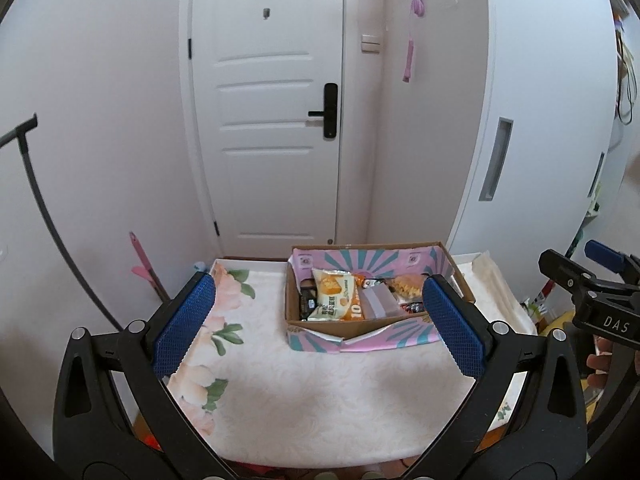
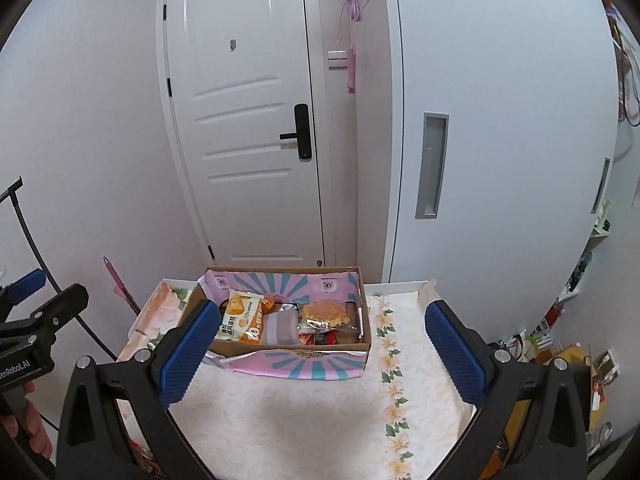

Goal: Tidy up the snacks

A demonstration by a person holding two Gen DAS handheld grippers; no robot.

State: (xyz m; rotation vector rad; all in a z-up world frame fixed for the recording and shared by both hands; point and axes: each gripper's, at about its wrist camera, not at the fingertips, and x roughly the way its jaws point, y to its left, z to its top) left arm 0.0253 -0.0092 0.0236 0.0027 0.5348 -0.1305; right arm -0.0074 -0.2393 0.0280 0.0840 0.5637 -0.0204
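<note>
Box [image 1: 372,336] holds snacks, one marked "10" [image 1: 334,294]; both grippers' fingers [image 1: 186,324] [image 2: 454,346] gape empty.

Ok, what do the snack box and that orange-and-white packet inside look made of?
The snack box looks like brown cardboard with printed pink-and-teal paper outside; raw edges and a creased front flap show. The orange-and-white packet seems glossy plastic film, crinkled with a crimped top seam.

Left tool [image 1: 318,326] hangs spread wide above the table [image 1: 304,408], snack box [image 1: 360,334] ahead.
</note>
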